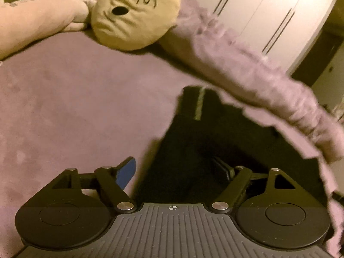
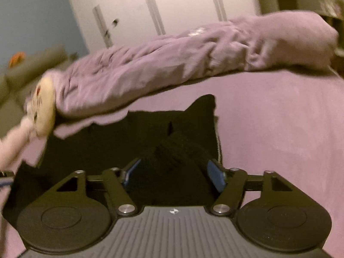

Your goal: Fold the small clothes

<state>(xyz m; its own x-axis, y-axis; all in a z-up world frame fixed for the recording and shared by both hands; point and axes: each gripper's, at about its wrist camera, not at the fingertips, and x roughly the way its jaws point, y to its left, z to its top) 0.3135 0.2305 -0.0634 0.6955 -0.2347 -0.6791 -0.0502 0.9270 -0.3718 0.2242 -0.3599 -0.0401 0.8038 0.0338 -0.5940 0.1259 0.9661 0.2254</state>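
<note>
A small black garment with a pale stripe lies on the purple bed sheet. My left gripper is open just over its near left edge; the blue pad of one finger is over the sheet, the other finger over the black cloth. In the right wrist view the same black garment spreads ahead, and a raised fold of it sits between the fingers of my right gripper, which is open wide. The blue pads stand either side of the fold.
A rolled purple blanket lies along the far side of the garment. A yellow emoji cushion and a pink plush toy lie at the far left. White wardrobe doors stand behind the bed.
</note>
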